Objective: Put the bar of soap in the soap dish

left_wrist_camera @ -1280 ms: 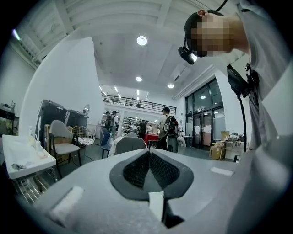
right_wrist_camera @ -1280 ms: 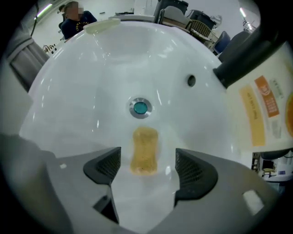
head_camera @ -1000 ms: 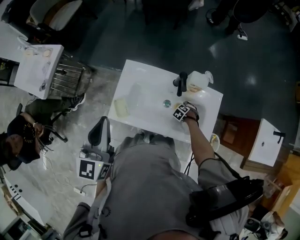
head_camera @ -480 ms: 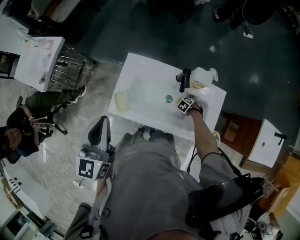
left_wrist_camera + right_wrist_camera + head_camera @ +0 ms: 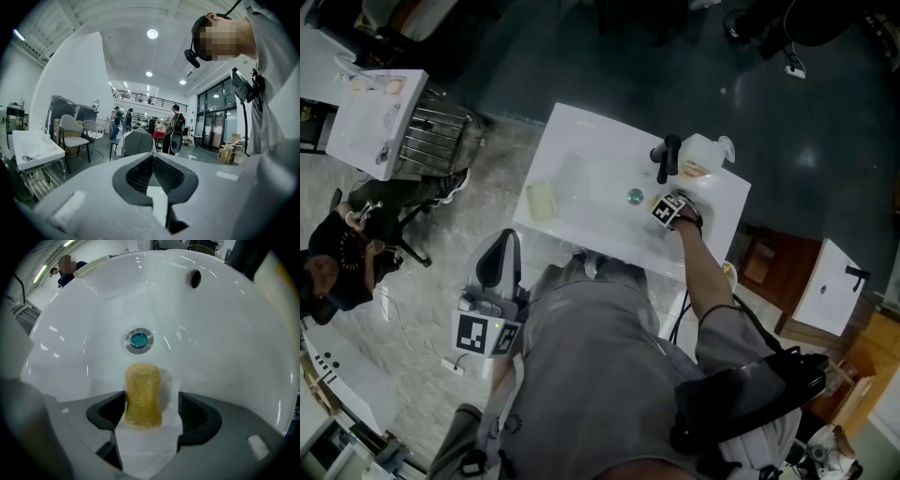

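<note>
A yellow bar of soap (image 5: pixel 142 394) lies on the white basin wall just below the drain (image 5: pixel 138 340). My right gripper (image 5: pixel 151 401) points down into the sink (image 5: pixel 581 150) and straddles the bar. Its left pad is against the soap's side, while a gap shows at the right pad, so it is open. The head view shows this gripper (image 5: pixel 670 212) beside the black faucet (image 5: pixel 668 159). The pale soap dish (image 5: pixel 542 200) sits on the sink's left ledge. My left gripper (image 5: pixel 501 255) hangs at my side, away from the sink, its jaws (image 5: pixel 152 159) shut on nothing.
A white dispenser jug (image 5: pixel 703 155) stands behind the faucet. An overflow hole (image 5: pixel 195 278) sits high in the basin. A wire rack (image 5: pixel 431 150) and a seated person (image 5: pixel 342 258) are left of the sink. A white cabinet (image 5: pixel 834 286) stands at the right.
The head view has shifted slightly. Both grippers keep their places, and the soap stays between the right jaws.
</note>
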`<state>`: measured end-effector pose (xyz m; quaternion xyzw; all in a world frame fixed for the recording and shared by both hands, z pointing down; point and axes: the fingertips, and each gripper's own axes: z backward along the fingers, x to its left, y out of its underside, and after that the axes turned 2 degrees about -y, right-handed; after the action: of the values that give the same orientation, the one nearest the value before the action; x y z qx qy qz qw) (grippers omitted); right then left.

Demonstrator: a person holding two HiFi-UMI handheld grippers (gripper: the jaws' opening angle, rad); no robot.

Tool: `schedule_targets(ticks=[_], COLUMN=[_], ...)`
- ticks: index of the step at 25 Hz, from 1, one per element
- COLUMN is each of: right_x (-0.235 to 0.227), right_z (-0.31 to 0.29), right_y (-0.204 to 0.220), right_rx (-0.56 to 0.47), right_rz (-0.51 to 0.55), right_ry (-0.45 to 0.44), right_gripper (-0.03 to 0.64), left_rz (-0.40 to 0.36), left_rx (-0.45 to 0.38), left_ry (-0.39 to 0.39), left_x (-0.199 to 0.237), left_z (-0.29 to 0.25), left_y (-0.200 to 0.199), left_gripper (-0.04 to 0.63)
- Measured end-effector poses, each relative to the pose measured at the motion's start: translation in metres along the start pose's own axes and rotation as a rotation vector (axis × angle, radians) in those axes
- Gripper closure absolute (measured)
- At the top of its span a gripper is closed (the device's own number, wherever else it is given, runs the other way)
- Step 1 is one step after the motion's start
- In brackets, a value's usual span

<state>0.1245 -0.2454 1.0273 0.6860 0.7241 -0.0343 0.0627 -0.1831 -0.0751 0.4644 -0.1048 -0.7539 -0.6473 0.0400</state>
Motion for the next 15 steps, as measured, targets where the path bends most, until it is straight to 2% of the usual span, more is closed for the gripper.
schedule_targets(ticks=[1, 2, 3, 9, 15], right_x=[0.0023, 0.0057, 0.0083, 0.0087, 0.0070], right_z=[0.0008, 0.0020, 0.0029, 0.0011, 0.0075], right_y=[-0.0004, -0.0016, -0.0034, -0.0060, -0.0096], right_rx=[-0.003, -0.007, -0.011, 0.004, -0.063], right_rz=[0.000, -0.004, -0.015, -0.057, -0.145], right_ry=[-0.011, -0.030, -0.047, -0.017, -0.023], right_gripper=[0.271, 0.379, 0.399, 0.403, 0.405], left_rz=[0.001, 0.002, 0.002, 0.006, 0.015], left_rx=[0.001, 0.002, 0.002, -0.014, -0.023], left_ry=[-0.004, -0.008, -0.012, -0.024, -0.028], left_x=[0.0001, 0.0005, 0.0012, 0.0060, 0.0062], left_z=[0.0002, 0.0005, 0.0005, 0.0015, 0.0024], left_y=[0.0008, 0.0016, 0.0020, -0.0023, -0.0033], left_gripper=[0.594, 0.594, 0.594, 0.594, 0.594])
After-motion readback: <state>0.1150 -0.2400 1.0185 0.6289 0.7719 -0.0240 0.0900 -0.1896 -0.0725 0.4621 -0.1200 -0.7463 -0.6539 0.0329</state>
